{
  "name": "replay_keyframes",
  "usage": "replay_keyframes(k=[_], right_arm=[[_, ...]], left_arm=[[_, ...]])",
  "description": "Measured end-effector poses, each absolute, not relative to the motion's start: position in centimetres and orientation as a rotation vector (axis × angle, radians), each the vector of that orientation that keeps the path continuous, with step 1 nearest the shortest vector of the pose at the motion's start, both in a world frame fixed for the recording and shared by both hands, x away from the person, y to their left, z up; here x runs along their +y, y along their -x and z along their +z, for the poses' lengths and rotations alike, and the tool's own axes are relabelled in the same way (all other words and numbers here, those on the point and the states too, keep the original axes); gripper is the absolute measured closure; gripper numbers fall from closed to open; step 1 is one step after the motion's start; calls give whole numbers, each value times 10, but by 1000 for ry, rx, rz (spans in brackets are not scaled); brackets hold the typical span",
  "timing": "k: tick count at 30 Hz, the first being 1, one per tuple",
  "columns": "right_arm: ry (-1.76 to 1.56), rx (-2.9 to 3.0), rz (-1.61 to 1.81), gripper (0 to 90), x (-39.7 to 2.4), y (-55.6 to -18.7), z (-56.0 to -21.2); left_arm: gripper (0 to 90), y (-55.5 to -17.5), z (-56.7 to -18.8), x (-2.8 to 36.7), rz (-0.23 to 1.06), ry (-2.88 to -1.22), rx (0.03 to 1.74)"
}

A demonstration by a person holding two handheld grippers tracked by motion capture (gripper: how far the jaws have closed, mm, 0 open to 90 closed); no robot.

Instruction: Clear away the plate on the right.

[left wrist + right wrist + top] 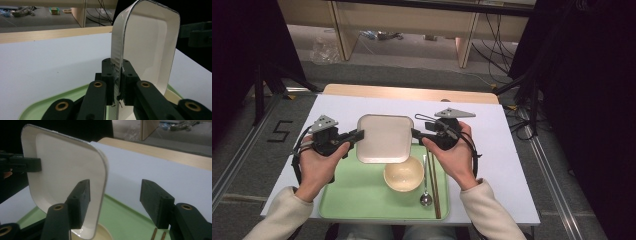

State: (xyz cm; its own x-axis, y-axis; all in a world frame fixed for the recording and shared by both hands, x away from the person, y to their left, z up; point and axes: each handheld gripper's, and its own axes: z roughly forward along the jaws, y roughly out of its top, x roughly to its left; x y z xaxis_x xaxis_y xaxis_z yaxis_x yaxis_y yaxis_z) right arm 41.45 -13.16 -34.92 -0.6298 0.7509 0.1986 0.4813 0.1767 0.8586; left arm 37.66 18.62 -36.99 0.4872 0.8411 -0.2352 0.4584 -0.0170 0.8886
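Square white plate held level above the tray.

A white square plate (384,138) with rounded corners and a shallow raised rim is seen from above, lifted clear of the table, its near edge over the far end of the green tray (357,192) and just above the cream bowl (403,174). Its left edge is clamped between the pads of the left gripper (117,75). Its right edge (101,195) lies between the jaws of the right gripper (113,197), which stand apart, no pad being seen pressed on it.

White-topped table (337,120) with a green tray (357,195) directly on it
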Motion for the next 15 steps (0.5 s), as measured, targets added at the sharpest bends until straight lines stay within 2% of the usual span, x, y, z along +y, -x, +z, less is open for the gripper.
replay_keyframes(k=[15], right_arm=[[-1255, 2118, 1393, 405, -165, -416, -354]], left_arm=[[832, -366, -373, 209, 430, -1654, 1164]])
